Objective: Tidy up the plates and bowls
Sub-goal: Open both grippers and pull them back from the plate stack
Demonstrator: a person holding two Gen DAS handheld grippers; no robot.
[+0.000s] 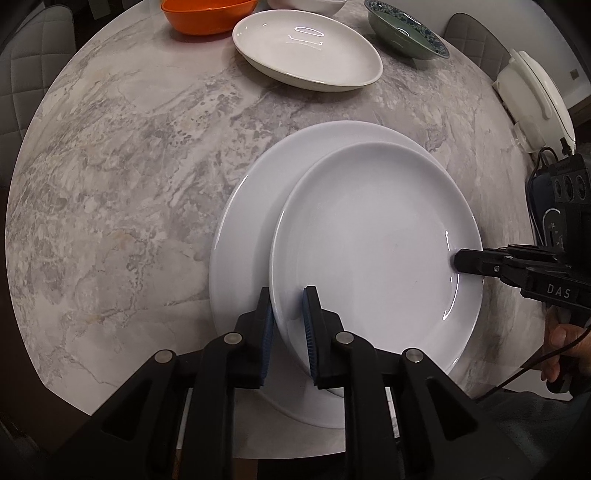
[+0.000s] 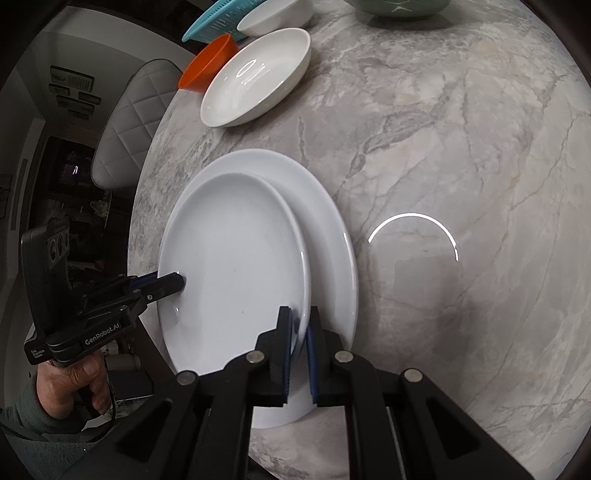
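The left hand-held gripper (image 1: 288,325) pinches the near rim of the smaller white plate (image 1: 376,251), one blue-padded finger outside the rim and one inside. The right hand-held gripper (image 2: 300,343) pinches the same plate (image 2: 236,266) on its opposite rim, its two fingers pressed against either face of the edge. In the left wrist view the right hand-held gripper (image 1: 461,263) reaches in from the right, its tip on the plate's rim; in the right wrist view the left hand-held gripper (image 2: 176,283) comes in from the left in the same way.

The smaller plate lies over a larger white plate (image 1: 251,221), offset toward one side so that a crescent of the larger one (image 2: 325,229) shows beyond it. The larger plate rests on the grey marbled table (image 1: 129,184), near its edge.

Farther across the table stand a shallow white oval dish (image 1: 306,48), an orange bowl (image 1: 207,14), and a green bowl with a blue patterned rim (image 1: 406,29). In the right wrist view a turquoise slotted basket (image 2: 221,18) and another white bowl (image 2: 277,14) sit behind the orange bowl (image 2: 208,64).
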